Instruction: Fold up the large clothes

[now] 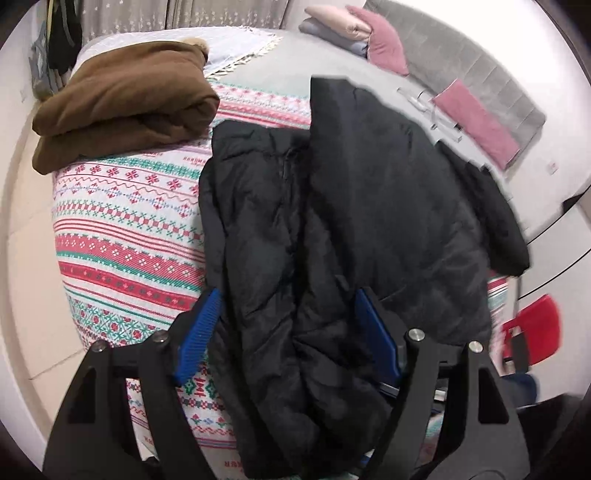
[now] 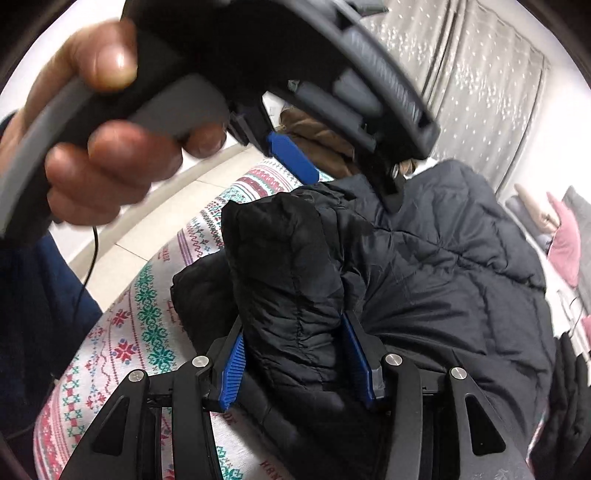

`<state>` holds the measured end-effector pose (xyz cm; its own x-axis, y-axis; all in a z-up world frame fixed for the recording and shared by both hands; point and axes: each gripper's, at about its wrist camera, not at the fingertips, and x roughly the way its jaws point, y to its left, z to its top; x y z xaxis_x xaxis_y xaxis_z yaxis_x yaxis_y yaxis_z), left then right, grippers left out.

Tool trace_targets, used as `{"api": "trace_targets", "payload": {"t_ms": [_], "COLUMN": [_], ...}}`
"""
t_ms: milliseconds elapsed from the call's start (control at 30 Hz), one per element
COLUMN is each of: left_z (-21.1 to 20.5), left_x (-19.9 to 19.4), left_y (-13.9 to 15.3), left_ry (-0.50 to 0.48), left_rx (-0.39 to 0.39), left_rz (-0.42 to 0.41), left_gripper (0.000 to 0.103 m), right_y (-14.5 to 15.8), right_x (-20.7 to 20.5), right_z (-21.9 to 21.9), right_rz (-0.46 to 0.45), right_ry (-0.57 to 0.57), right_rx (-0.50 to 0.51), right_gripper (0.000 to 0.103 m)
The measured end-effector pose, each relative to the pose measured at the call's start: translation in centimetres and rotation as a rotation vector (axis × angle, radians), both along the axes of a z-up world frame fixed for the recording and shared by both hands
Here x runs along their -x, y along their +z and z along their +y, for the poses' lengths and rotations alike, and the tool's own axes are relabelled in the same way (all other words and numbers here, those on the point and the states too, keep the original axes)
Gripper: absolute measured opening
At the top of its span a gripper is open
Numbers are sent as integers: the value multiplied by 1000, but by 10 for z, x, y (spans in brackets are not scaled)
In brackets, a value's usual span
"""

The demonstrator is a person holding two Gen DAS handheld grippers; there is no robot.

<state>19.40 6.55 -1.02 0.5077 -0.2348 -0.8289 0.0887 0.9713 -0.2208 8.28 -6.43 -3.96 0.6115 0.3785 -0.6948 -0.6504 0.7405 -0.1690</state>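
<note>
A black puffer jacket (image 1: 369, 192) lies on a bed with a red, green and white patterned cover (image 1: 125, 221). My left gripper (image 1: 291, 325) has its blue pads wide apart, with a bunched part of the jacket between them. In the right wrist view my right gripper (image 2: 295, 354) has its blue pads pressed on both sides of a thick fold of the jacket (image 2: 291, 273). The left gripper, held by a hand (image 2: 107, 173), hangs above the jacket there, one blue pad (image 2: 291, 155) showing.
A folded brown garment (image 1: 122, 103) lies at the bed's far left corner. Pink cushions (image 1: 476, 118) and folded clothes (image 1: 332, 26) lie by the grey headboard. A red chair (image 1: 535, 328) stands at the right. Curtains (image 2: 480, 74) hang behind. Pale floor borders the bed's left side.
</note>
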Motion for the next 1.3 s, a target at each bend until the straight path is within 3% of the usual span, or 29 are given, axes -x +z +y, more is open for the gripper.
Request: {"api": "trace_targets", "payload": {"t_ms": [133, 267, 433, 533, 600, 833, 967, 1067, 1200, 1300], "left_z": [-9, -7, -6, -11, -14, -14, -6, -14, -45, -62], "left_x": [2, 9, 19, 23, 26, 28, 26, 21, -2, -34], "left_y": [-11, -12, -14, -17, -17, -6, 27, 48, 60, 59], "left_ry": [0, 2, -3, -12, -20, -52, 0, -15, -69, -52], "left_rx": [-92, -139, -176, -210, -232, -261, -252, -209, -194, -203], "left_rz": [23, 12, 7, 10, 16, 38, -57, -124, -159, -153], "left_gripper": [76, 76, 76, 76, 76, 76, 76, 76, 76, 76], "right_y": [19, 52, 80, 73, 62, 17, 1, -1, -4, -6], "right_x": [3, 5, -9, -33, -46, -63, -67, -67, -72, -73], "right_z": [-26, -78, -149, -173, -173, -137, -133, -129, -128, -125], "right_rz": [105, 167, 149, 185, 219, 311, 335, 334, 329, 317], "right_ry": [61, 60, -110, -264, -305, -314, -318, -320, -320, -326], "right_rx": [-89, -247, -433, -479, -465, -312, -277, -263, -253, -250], "right_gripper": [52, 52, 51, 36, 30, 30, 29, 29, 29, 29]}}
